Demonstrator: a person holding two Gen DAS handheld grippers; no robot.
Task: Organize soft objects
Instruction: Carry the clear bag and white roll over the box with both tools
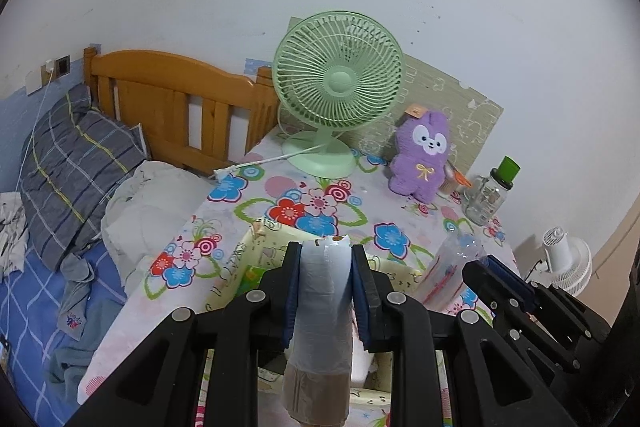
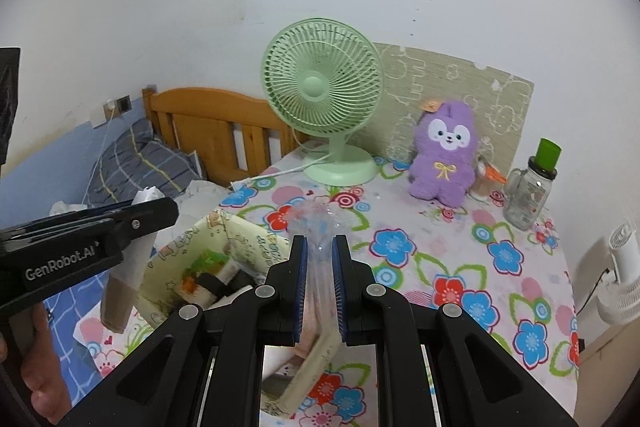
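The left gripper (image 1: pixel 326 255) is clamping a white plastic-wrapped roll (image 1: pixel 322 307); the right gripper (image 2: pixel 320 247) is pinching a clear plastic bag (image 2: pixel 318 227) above the floral table (image 2: pixel 460 267).

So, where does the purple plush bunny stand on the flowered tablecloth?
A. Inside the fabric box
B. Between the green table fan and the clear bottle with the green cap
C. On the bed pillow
B: the purple plush bunny sits upright between the green table fan and the clear bottle with the green cap.
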